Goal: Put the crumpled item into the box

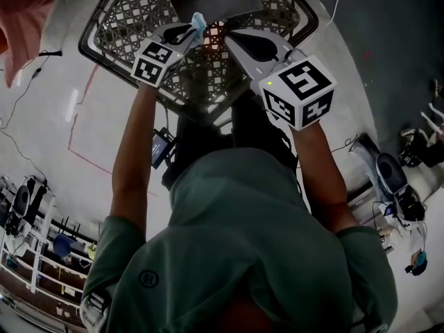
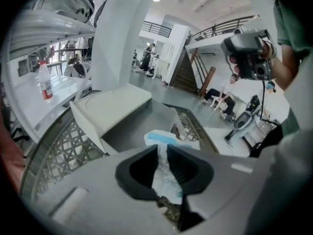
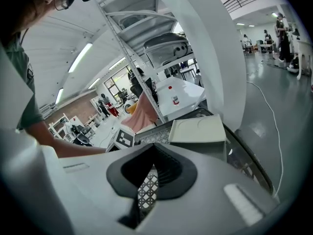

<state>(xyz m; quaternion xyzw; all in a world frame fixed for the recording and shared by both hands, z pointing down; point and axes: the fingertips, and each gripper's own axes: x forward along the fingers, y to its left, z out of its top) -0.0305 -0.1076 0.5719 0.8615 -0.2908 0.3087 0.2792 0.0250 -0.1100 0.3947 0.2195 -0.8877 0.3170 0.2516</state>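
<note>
A white and blue crumpled item (image 1: 199,23) (image 2: 165,146) is pinched in my left gripper (image 1: 194,32) (image 2: 163,169), which is shut on it; its top pokes out past the pads. Just beyond the item is the grey box (image 1: 220,7) (image 2: 142,120), whose white lid (image 2: 110,106) is tipped open at the left. My right gripper (image 1: 234,44) (image 3: 154,156) hovers beside the left one, shut with nothing in it. The right gripper view shows the box (image 3: 215,150) and its white lid (image 3: 198,129) ahead and to the right.
The box stands on a black lattice table (image 1: 132,26) (image 3: 146,192). A pink cloth (image 1: 21,26) (image 3: 144,112) hangs at the left. On a white counter stands a bottle (image 2: 45,82). A person's hands hold a camera (image 2: 249,53) at the right. Cables trail on the floor.
</note>
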